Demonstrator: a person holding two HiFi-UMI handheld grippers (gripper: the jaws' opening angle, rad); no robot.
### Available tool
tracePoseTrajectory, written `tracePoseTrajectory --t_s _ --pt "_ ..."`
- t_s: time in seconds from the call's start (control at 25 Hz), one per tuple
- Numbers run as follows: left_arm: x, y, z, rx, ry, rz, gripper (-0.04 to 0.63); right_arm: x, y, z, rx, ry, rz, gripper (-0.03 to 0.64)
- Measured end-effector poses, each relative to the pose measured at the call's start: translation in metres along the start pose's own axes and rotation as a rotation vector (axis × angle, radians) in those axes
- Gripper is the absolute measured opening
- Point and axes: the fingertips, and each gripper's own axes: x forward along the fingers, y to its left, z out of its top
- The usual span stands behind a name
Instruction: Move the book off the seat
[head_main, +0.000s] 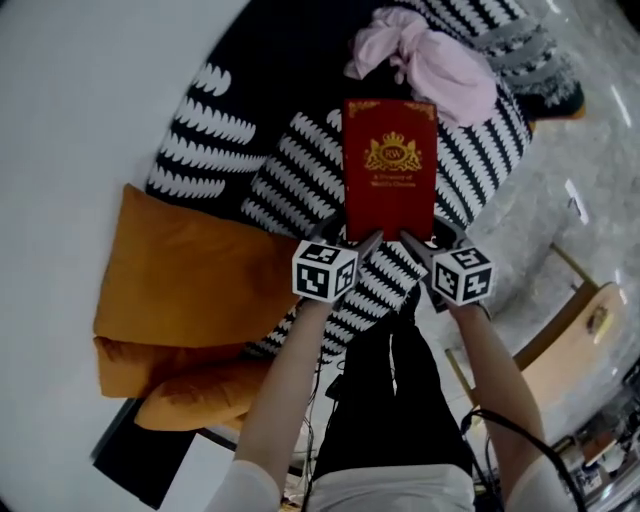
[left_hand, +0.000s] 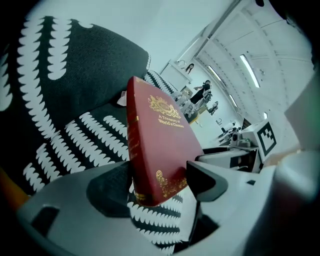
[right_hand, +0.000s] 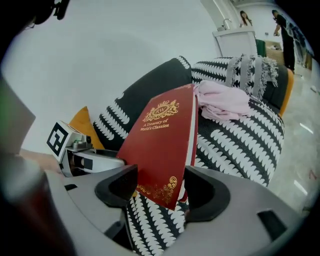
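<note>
A thick red book (head_main: 390, 165) with gold print on its cover hangs above the black-and-white patterned seat (head_main: 290, 165), its cover facing up. My left gripper (head_main: 362, 242) is shut on its near left corner and my right gripper (head_main: 418, 246) on its near right corner. In the left gripper view the book (left_hand: 160, 145) stands between the jaws of the left gripper (left_hand: 161, 184), spine toward the left pad. In the right gripper view the book's (right_hand: 160, 145) lower corner sits between both pads of the right gripper (right_hand: 157, 189).
A pink cloth (head_main: 425, 55) lies on the seat beyond the book. An orange cushion (head_main: 180, 280) rests at the left, against the seat. A wooden chair (head_main: 570, 345) stands on the pale floor at the right. People stand far off in the room (left_hand: 200, 92).
</note>
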Motion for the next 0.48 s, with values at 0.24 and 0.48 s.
tracePoseTrajectory --t_s 0.24,0.48 --pt "-0.035 -0.045 0.022 -0.003 -0.024 0.001 0.339 -0.053 0.019 0.025 -0.028 -0.016 -0.011 0.310" --pt "-0.083 -0.096 0.045 0.022 -0.067 0.013 0.337 -0.114 0.048 0.050 -0.056 -0.060 -0.003 0.310"
